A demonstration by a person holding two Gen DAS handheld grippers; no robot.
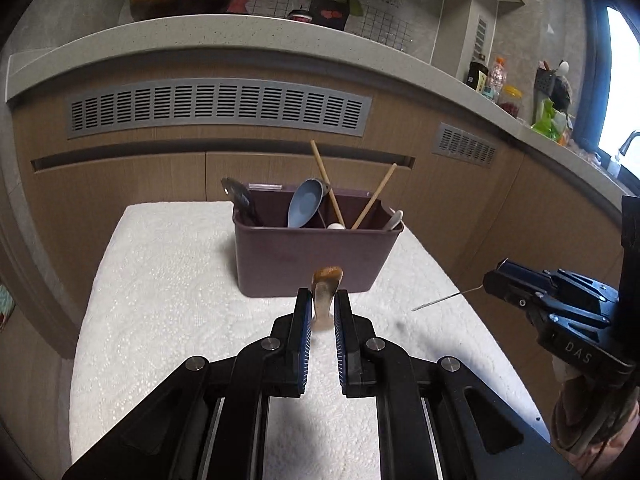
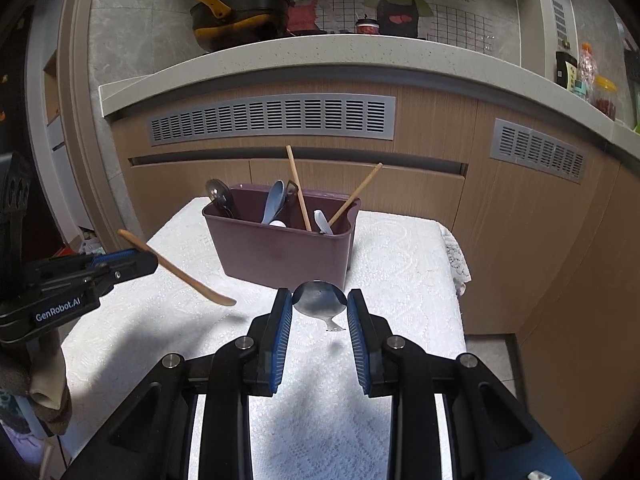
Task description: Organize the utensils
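Your left gripper pinches one wooden spoon; your right gripper pinches one shiny metal spoon, both before the purple plastic bin holding two chopsticks.

The left hand-held gripper is black, with two flat fingers that have blue ribbed pads inside. Round silver screws sit on its black arms. Seen from the side, it has white letters that say GenRobot.AI. The right hand-held gripper looks the same: black, with blue pads and silver screws. From the side it shows small screws and the letters DAS.
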